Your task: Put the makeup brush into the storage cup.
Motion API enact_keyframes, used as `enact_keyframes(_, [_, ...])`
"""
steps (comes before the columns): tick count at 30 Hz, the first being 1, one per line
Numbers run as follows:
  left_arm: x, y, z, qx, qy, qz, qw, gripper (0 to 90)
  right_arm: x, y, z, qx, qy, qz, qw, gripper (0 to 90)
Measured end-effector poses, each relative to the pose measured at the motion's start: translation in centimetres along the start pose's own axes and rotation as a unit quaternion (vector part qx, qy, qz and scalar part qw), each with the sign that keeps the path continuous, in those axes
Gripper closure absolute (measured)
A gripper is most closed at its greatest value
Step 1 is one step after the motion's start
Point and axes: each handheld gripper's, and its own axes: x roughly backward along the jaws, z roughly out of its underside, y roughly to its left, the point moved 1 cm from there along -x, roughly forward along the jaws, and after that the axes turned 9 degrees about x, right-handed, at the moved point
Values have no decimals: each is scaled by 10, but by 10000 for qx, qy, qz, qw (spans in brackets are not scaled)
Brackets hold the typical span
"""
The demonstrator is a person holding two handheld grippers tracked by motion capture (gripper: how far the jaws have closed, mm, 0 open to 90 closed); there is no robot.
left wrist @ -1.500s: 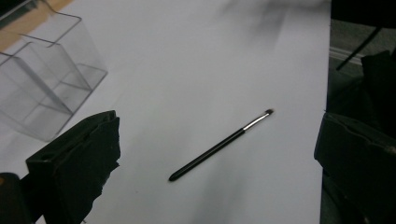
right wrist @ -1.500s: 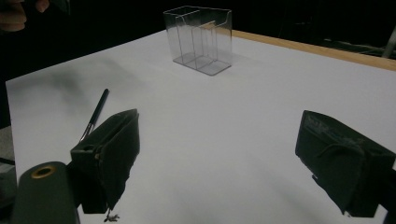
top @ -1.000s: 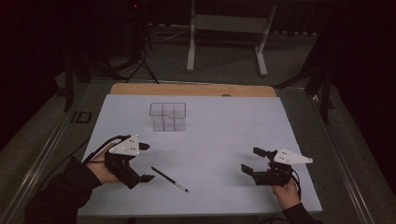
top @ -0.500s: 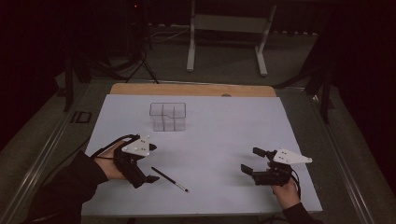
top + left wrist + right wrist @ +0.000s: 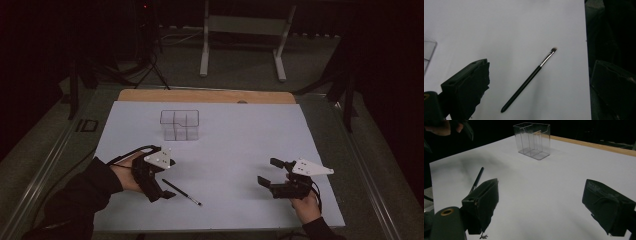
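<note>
A thin black makeup brush (image 5: 181, 192) with a silver ferrule lies flat on the white sheet (image 5: 230, 135), near the front left. My left gripper (image 5: 160, 192) hovers at the brush's handle end, open. In the left gripper view the brush (image 5: 529, 80) lies between and beyond the two spread jaws of that gripper (image 5: 541, 71), untouched. A clear plastic organizer (image 5: 179, 125) with several compartments stands upright farther back. My right gripper (image 5: 270, 172) rests open at the front right, holding nothing. From the right gripper (image 5: 541, 192) I see the organizer (image 5: 532, 141) and the brush (image 5: 476, 180).
A wooden table edge (image 5: 205, 96) borders the sheet at the back. A metal stand (image 5: 245, 40) is on the floor beyond. The person's left hand (image 5: 441, 127) shows in the right gripper view. The sheet's front edge runs close to both hands.
My left gripper has moved right, toward the brush, and now sits over its handle end. The right gripper, brush and organizer have stayed put.
</note>
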Motion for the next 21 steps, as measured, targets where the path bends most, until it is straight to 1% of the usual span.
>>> enact_keyframes(2, [-4,1,0,-78,54,51,9999,60,0,0,0,6,4,-2,10000,138])
enact_keyframes(7, [-13,2,-2,-203,171,115,9996,70,0,0,0,13,-6,-10,10000,138])
enact_keyframes(9, [-15,2,-4,-308,215,114,9992,91,0,0,0,0,-5,-12,10000,139])
enact_keyframes(10, [-17,2,-5,-343,229,153,9990,106,0,0,0,2,-6,-12,10000,138])
enact_keyframes(11, [-18,2,-5,-403,224,72,9989,123,0,0,0,10,-5,-13,10000,138])
enact_keyframes(12, [-20,3,-6,-445,226,84,9987,142,0,0,0,11,-7,-15,10000,138])
enact_keyframes(13, [-21,3,-6,-557,213,145,9981,159,0,0,0,9,-9,-22,10000,138])
enact_keyframes(14, [-22,3,-6,-694,200,162,9973,159,0,0,0,9,-7,-25,10000,138])
enact_keyframes(16, [-25,3,-6,-896,235,225,9954,159,0,0,0,3,-7,-26,10000,139])
enact_keyframes(19, [-31,2,-6,-1147,365,191,9925,159,0,0,0,-2,-5,-28,10000,138])
enact_keyframes(20, [-31,2,-6,-1166,394,201,9922,163,0,0,0,8,-8,-24,10000,138])
enact_keyframes(21, [-33,3,-6,-1255,454,203,9908,166,0,0,0,6,-7,-25,10000,138])
